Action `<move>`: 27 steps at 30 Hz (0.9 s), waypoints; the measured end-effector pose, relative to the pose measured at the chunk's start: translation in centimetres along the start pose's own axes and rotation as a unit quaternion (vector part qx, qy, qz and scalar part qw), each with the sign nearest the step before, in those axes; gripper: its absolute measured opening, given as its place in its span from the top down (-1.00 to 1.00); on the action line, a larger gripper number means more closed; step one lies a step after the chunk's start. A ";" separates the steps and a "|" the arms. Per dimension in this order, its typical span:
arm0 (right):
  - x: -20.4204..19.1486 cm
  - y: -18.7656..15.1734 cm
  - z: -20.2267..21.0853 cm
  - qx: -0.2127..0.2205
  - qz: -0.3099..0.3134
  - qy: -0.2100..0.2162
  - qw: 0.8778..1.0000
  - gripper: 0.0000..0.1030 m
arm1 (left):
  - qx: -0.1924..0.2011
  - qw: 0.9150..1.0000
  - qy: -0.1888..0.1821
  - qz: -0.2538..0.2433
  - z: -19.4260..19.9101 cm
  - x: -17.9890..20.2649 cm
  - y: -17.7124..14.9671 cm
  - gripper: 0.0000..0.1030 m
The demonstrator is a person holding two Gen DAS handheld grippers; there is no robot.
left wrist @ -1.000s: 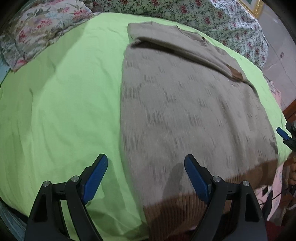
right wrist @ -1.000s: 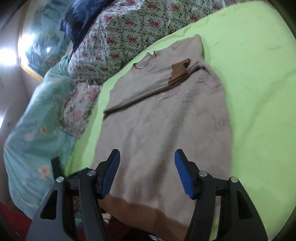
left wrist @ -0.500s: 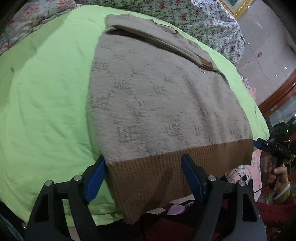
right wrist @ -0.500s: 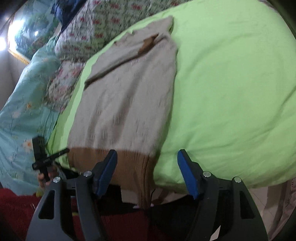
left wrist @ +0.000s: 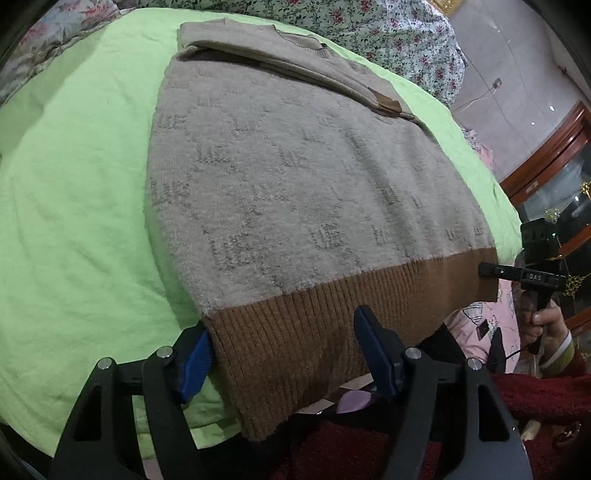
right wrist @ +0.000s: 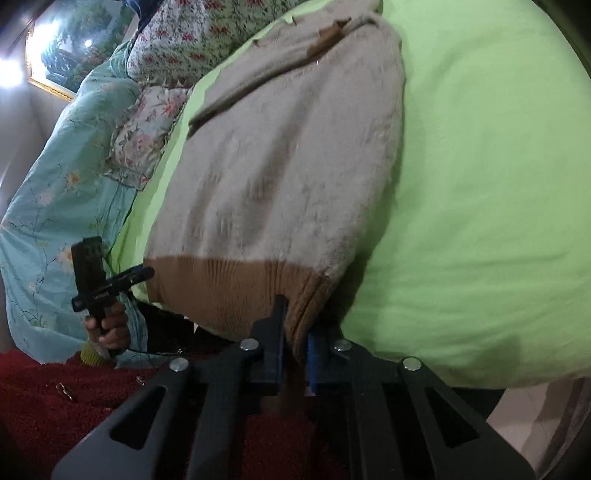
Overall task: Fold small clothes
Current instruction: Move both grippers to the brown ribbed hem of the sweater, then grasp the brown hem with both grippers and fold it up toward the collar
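A beige knit sweater (left wrist: pixel 295 177) with a brown ribbed hem (left wrist: pixel 317 332) lies flat on the green bedsheet (left wrist: pixel 74 221), its sleeves folded across the top. My left gripper (left wrist: pixel 284 354) is open, its blue pads on either side of the hem's left corner. My right gripper (right wrist: pixel 293 343) is shut on the hem's right corner (right wrist: pixel 306 295); it also shows at the hem's right end in the left wrist view (left wrist: pixel 491 271). The sweater (right wrist: pixel 295 166) fills the middle of the right wrist view.
Floral pillows (left wrist: pixel 388 33) and a teal quilt (right wrist: pixel 55 184) lie at the head and far side of the bed. A wooden cabinet (left wrist: pixel 546 162) stands to the right. The hem hangs over the bed's near edge above my red sleeve (left wrist: pixel 535 402).
Both grippers drew back from over the sweater to its brown hem. The right gripper closed on the hem's right corner. The left gripper came to straddle the left corner, still open.
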State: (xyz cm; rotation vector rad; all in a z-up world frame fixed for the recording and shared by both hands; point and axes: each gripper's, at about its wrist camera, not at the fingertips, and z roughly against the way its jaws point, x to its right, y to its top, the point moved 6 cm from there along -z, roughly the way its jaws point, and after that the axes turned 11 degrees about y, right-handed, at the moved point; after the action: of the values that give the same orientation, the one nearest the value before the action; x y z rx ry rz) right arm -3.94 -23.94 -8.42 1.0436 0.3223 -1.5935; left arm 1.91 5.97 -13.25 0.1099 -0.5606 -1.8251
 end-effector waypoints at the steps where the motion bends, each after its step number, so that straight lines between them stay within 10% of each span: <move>1: -0.2 0.0 0.0 0.002 0.003 0.002 1.000 0.81 | -0.001 1.000 -0.003 -0.002 0.1 -0.1 0.0 -0.12; 3: -0.7 0.1 0.1 0.008 0.016 0.004 1.000 0.83 | -0.007 1.000 -0.010 -0.002 0.1 -0.4 -0.3 0.85; 4: -0.9 0.2 0.1 0.011 0.021 0.003 1.000 0.83 | -0.013 1.000 -0.016 0.002 0.0 -0.5 -0.4 0.89; 16: -3.7 3.5 5.9 0.126 0.026 0.093 0.987 0.85 | 0.125 0.989 -0.025 0.072 7.5 -2.1 2.8 0.91; 27: -7.5 14.9 9.5 0.205 0.106 0.086 0.969 0.85 | 0.237 0.969 0.000 0.070 12.4 -1.8 17.1 0.91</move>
State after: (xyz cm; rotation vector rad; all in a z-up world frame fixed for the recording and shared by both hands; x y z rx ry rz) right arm 4.85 -30.35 7.40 1.4873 -0.0111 -1.4076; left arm 13.20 7.81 4.59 0.3824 -0.9733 -1.5251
